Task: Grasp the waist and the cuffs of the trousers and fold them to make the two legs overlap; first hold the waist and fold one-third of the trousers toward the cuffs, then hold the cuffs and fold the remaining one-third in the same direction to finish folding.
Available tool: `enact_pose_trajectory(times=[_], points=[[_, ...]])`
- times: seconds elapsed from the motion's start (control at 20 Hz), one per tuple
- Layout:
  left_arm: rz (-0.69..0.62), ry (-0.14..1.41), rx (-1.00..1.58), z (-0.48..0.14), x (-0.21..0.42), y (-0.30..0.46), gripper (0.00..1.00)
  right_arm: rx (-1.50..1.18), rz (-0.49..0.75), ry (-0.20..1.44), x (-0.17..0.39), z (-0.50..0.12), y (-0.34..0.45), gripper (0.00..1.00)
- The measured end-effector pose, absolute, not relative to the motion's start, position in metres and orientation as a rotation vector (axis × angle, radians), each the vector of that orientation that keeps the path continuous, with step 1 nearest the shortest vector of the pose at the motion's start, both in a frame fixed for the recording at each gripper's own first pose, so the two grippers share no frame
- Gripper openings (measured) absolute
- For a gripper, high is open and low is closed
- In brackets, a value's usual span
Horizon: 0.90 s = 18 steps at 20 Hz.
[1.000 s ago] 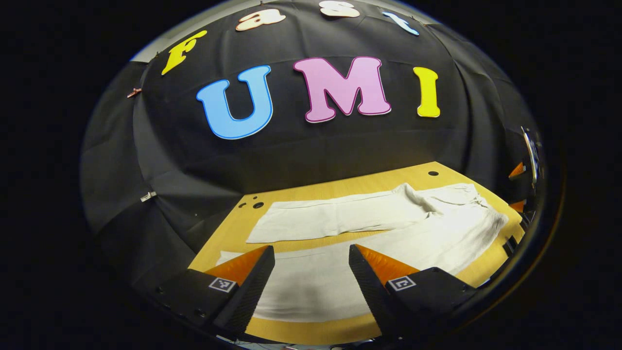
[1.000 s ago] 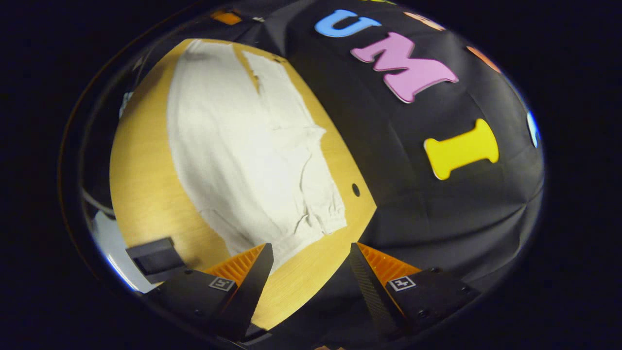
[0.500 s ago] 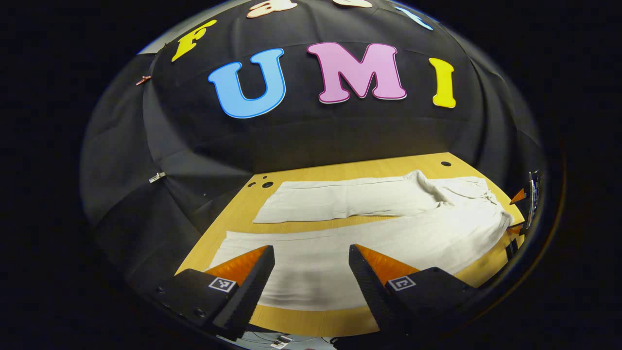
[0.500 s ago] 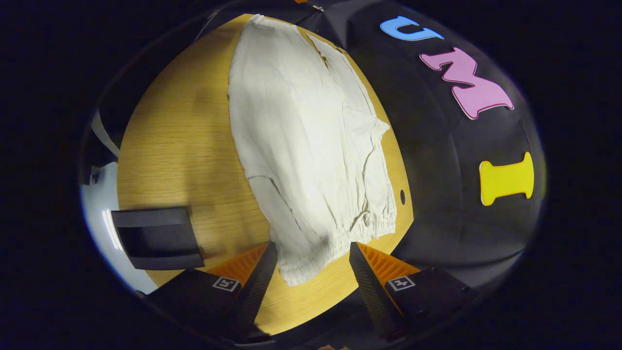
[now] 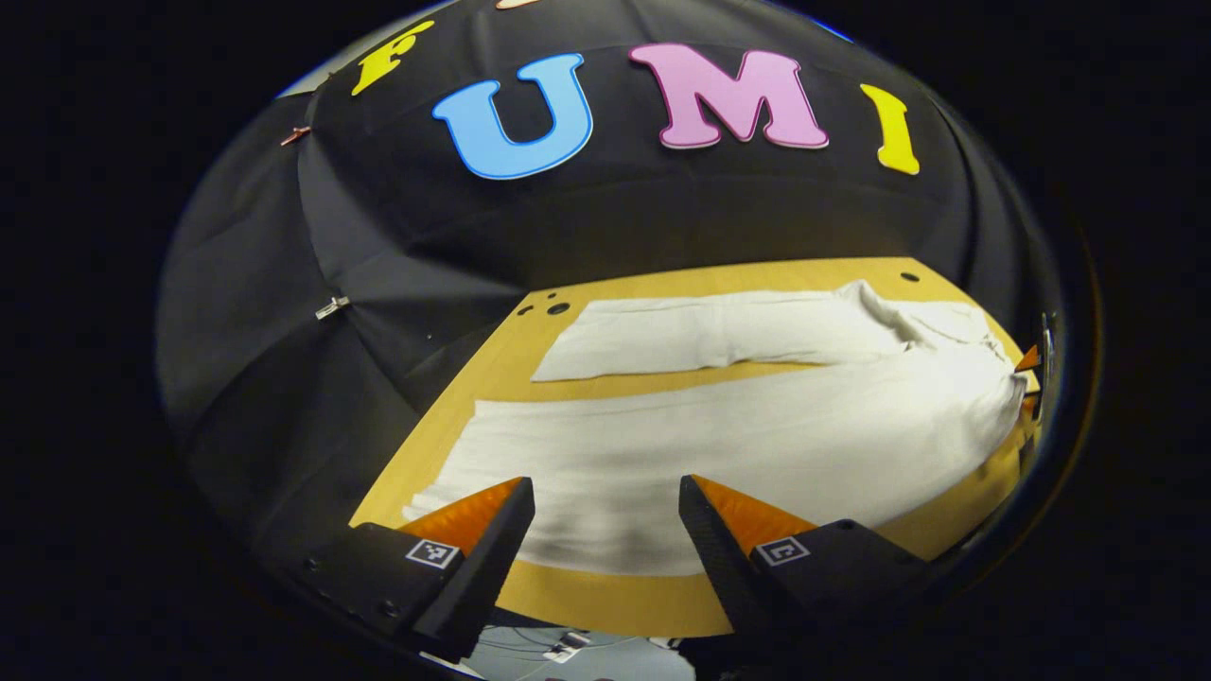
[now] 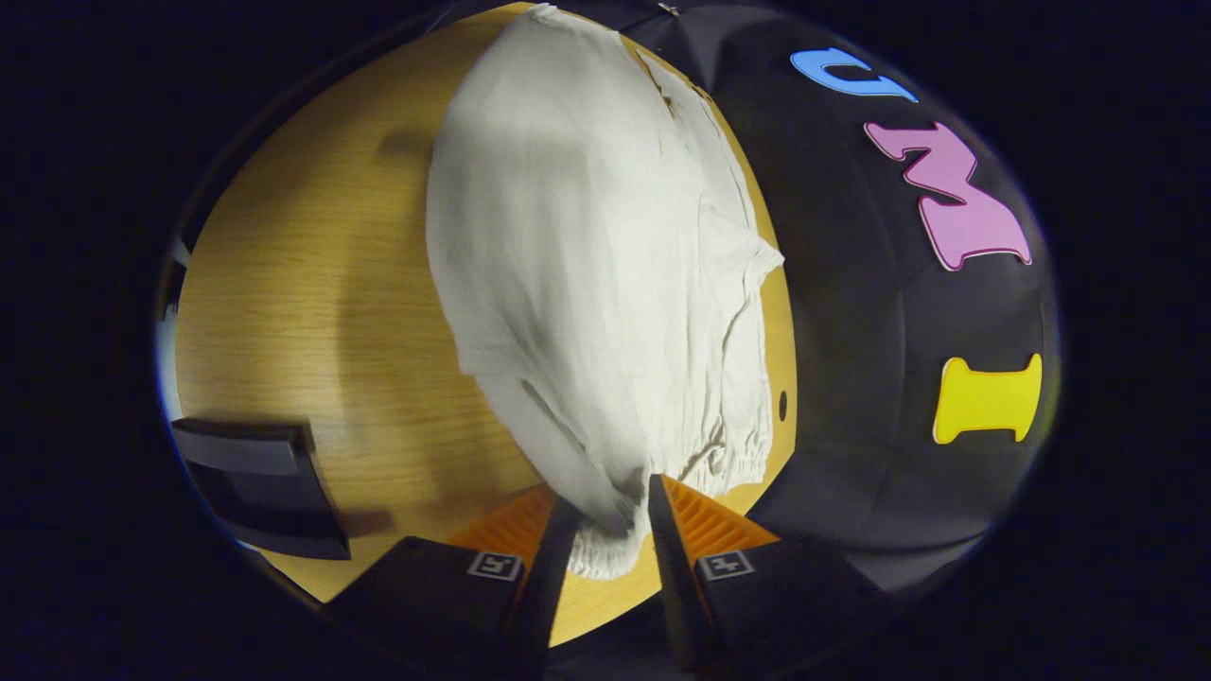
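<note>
Trousers [image 5: 719, 445] spread flat on the table [image 5: 605, 601].
Right gripper [image 6: 605, 515] pinches the waist [image 6: 615, 539] at the trousers' near corner; left gripper [image 5: 605, 525] hangs released above the near leg.

In the right gripper view, the waist [image 6: 605, 530] of the trousers [image 6: 577, 274] is passing between the right gripper [image 6: 605, 511] fingers, blurring there, so real pressing cannot be told. A dark object [image 6: 255, 482] at eight o'clock is running off the edge, unidentifiable. In the left gripper view, the trousers' [image 5: 719, 445] three o'clock end is smearing at the rim.
</note>
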<state>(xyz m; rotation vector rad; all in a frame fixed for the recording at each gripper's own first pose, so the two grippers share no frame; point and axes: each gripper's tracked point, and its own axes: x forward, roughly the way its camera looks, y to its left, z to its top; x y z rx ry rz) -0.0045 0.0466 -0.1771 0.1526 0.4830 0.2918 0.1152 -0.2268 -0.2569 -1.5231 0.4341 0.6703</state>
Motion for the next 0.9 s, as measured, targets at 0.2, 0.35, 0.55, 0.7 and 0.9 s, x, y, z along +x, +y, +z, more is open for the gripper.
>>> enact_pose_trajectory(times=[0.2, 0.35, 0.55, 0.7, 0.9], points=[[0.326, 0.576, 0.263, -0.212, -0.023, 0.087, 0.98, -1.447, 0.744, 0.53, 0.112, -0.264, -0.228, 0.28], [0.319, 0.605, 0.416, -0.228, -0.036, 0.118, 0.97, -1.5, 0.771, 0.582, 0.109, -0.263, -0.224, 0.2], [0.278, 0.631, 0.736, -0.237, -0.04, 0.18, 0.95, -1.385, 0.824, 0.762, 0.107, -0.265, -0.226, 0.05], [0.204, 0.703, 0.95, -0.25, -0.044, 0.222, 0.95, -1.488, 0.88, 0.714, 0.107, -0.266, -0.222, 0.05], [0.06, 0.828, 1.109, -0.288, -0.041, 0.247, 0.96, -1.591, 0.883, 0.663, 0.103, -0.267, -0.224, 0.05]])
